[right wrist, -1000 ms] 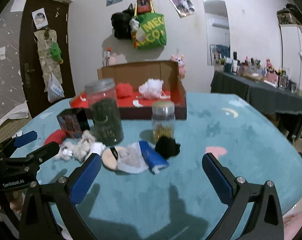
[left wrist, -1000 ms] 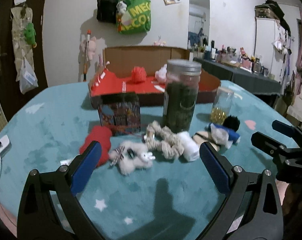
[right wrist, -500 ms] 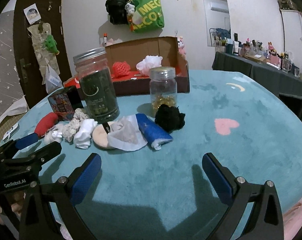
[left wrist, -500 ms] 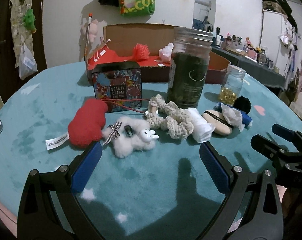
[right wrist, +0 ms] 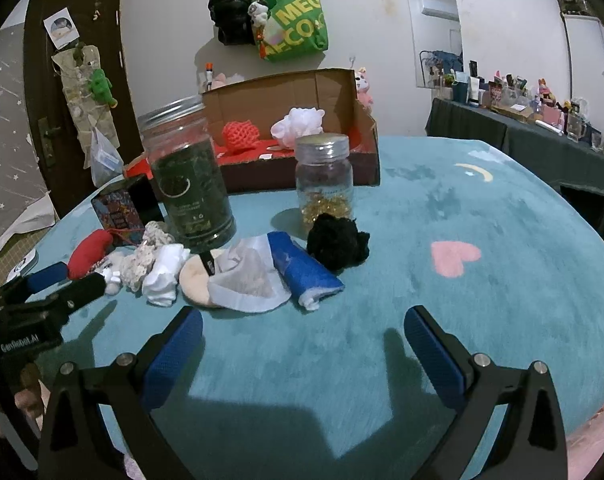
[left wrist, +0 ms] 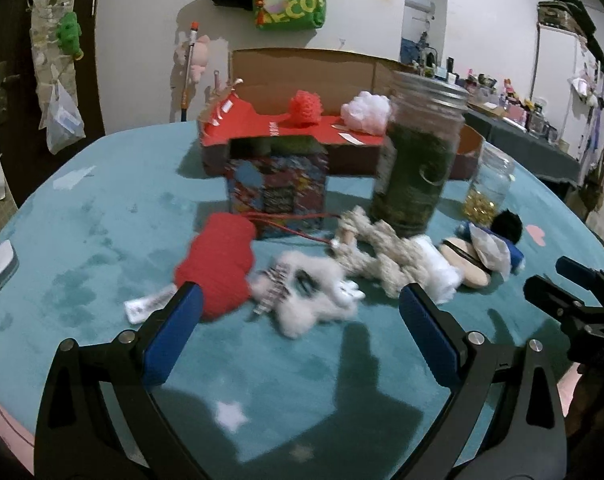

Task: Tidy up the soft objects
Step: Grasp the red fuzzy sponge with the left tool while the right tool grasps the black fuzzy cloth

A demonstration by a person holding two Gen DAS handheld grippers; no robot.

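Here, hovering low over the teal table [left wrist: 102, 216] with the left gripper [left wrist: 300, 296], spreading its fingers wide and gripping nothing. Facing a blurred white fluffy toy [left wrist: 309, 304] at twelve o'clock, right at the fingertips and between them. Finding a red plush [left wrist: 218, 268] at eleven o'clock, touching that toy and lying just behind the left blue pad. Following the row toward one o'clock: passing a cream knitted band [left wrist: 377, 248], then a white rolled sock [left wrist: 437, 272] just behind the right pad. Looking past these at twelve to a patterned tin [left wrist: 278, 192] and a tall dark jar [left wrist: 417, 160], and farther back to a cardboard box [left wrist: 302, 64] holding a red mesh ball [left wrist: 303, 106] and a white puff [left wrist: 365, 112].

Holding the right gripper [right wrist: 303, 316] over the same table, likewise keeping its fingers wide apart and empty. Pointing at a blue rolled cloth [right wrist: 305, 272] at twelve o'clock, near and just ahead of the gap. Meeting a black fuzzy ball [right wrist: 335, 242] slightly past it, touching the cloth, in front of a small jar [right wrist: 323, 184]. Finding a pale gauzy cloth [right wrist: 246, 276] at eleven o'clock, overlapping a round beige pad [right wrist: 194, 280], both just ahead of the left pad.
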